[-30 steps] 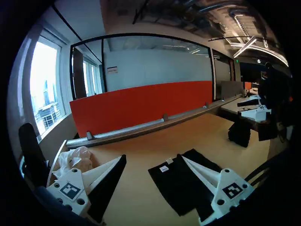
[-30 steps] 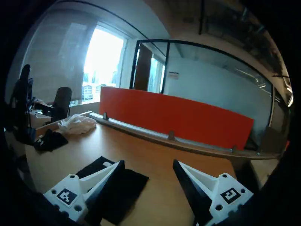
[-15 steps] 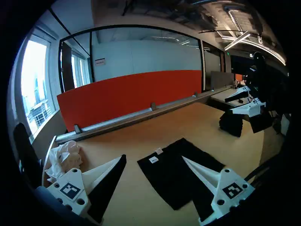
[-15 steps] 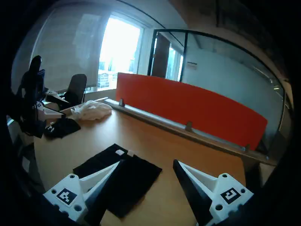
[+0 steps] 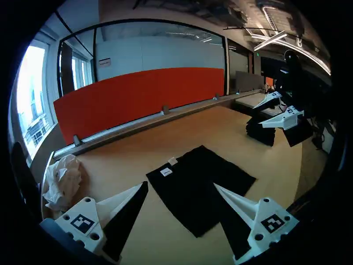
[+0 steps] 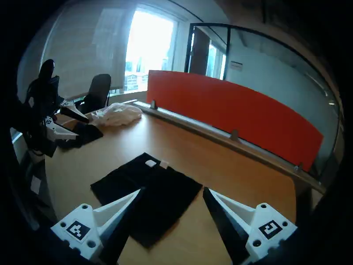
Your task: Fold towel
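Observation:
A black towel [image 5: 200, 185] lies flat on the wooden desk [image 5: 132, 163], with small white tags [image 5: 166, 172] at its far edge. My left gripper [image 5: 180, 184] hovers open above the towel's near side with nothing between its fingers. In the right gripper view the same towel [image 6: 150, 187] spreads out in front of my right gripper [image 6: 173, 190], which is also open and empty above it. Each gripper appears in the other's view, held by a person: the right gripper [image 5: 280, 119] at the far right, the left gripper [image 6: 61, 119] at the far left.
An orange divider [image 5: 141, 95] runs along the desk's far edge. A crumpled white bag [image 5: 61, 181] sits at one end of the desk, a stack of black cloths [image 5: 260, 130] at the other. A dark cloth heap [image 6: 86, 132] and an office chair [image 6: 98, 90] are near the bag.
Both views have tipped down toward the desk, and the towel now lies fuller and more central between the fingers. Both grippers have stayed open and empty.

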